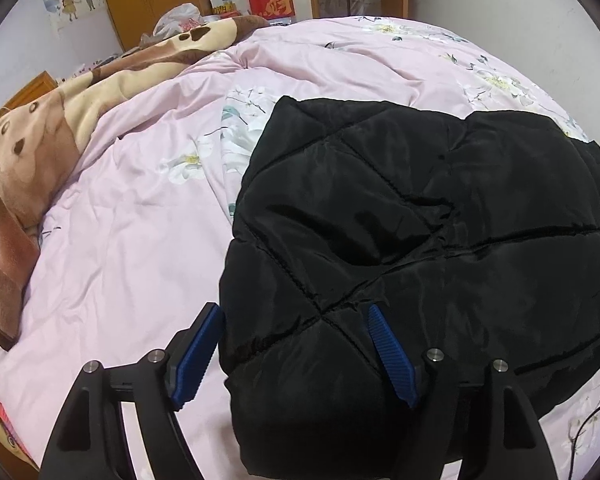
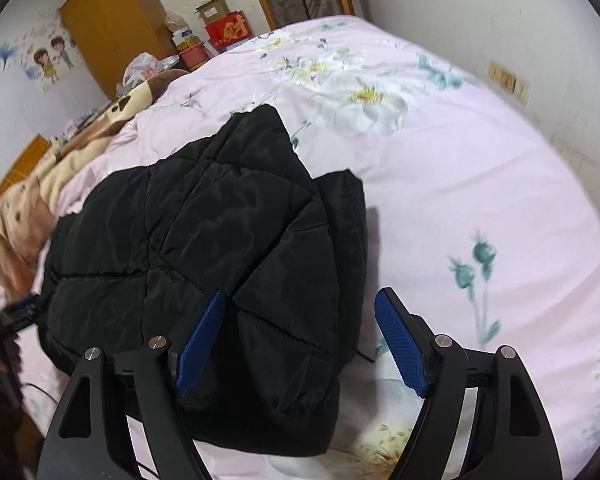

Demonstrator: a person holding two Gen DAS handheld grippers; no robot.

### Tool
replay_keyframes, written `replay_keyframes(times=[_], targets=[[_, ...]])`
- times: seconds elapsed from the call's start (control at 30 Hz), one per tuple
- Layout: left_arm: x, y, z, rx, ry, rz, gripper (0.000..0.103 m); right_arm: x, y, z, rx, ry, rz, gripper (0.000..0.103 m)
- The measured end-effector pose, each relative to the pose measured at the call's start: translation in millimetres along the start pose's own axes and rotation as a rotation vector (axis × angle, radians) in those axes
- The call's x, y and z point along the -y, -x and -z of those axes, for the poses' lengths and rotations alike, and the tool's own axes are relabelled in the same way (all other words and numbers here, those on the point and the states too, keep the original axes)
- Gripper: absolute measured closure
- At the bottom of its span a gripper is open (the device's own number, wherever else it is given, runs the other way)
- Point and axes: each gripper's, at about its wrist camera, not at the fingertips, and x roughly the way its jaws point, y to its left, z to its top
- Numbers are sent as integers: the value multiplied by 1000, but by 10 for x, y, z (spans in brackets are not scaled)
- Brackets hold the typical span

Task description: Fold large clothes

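Jacket (image 1: 420, 220) lies folded on the bed (image 1: 140, 220); each gripper's fingers (image 1: 198, 356) (image 2: 198, 348) stand apart astride its near corners, so tidying remains.

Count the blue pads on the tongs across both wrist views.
4. Left tongs: one pad beside the black jacket, one over it. Right tongs: one pad over the jacket, one over the pink quilt.

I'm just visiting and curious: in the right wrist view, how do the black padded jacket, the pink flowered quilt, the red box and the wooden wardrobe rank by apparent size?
1. pink flowered quilt
2. black padded jacket
3. wooden wardrobe
4. red box

The wardrobe and box stand far back, so they probably look smaller than they really are.
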Motion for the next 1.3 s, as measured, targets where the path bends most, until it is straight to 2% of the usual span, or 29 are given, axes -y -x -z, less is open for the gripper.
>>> replay_keyframes(times=[0.1,0.27,0.33,0.43,0.53,0.6,0.63,0.7,0.77,0.87,0.97,1.03,1.2,1.3], targets=[[-49,-24,-14,-10,-3,39,23,51,-52,-31,-20,-8,-31,25],[-354,-129,-25,-70,125,191,21,191,-167,-94,-69,-70,-134,24],[-476,-176,-19,-90,179,230,19,241,-204,-114,-86,-95,-163,24],[-571,-274,-41,-142,205,323,19,274,-264,-146,-111,-101,-197,24],[-678,-355,-71,-164,252,376,19,287,-330,-178,-145,-85,-224,24],[-738,-415,-103,-178,288,452,19,315,-373,-200,-162,-89,-252,24],[-757,-447,-111,-189,301,483,19,341,-406,-208,-175,-98,-265,23],[-795,-544,-122,-219,333,560,19,370,-467,-208,-193,-94,-268,13],[-799,-607,-112,-233,348,555,18,415,-557,-205,-224,-103,-281,7],[-800,-695,-107,-245,353,566,18,468,-674,-184,-255,-141,-345,6],[-813,-810,-84,-266,374,620,12,499,-819,-160,-292,-174,-409,5],[-811,-876,-100,-286,371,665,9,465,-874,-163,-310,-149,-431,4],[-775,-1027,-166,-334,327,713,6,323,-1009,-213,-380,-69,-475,4],[-777,-1150,-177,-367,349,750,5,250,-1065,-222,-399,-52,-479,4]])
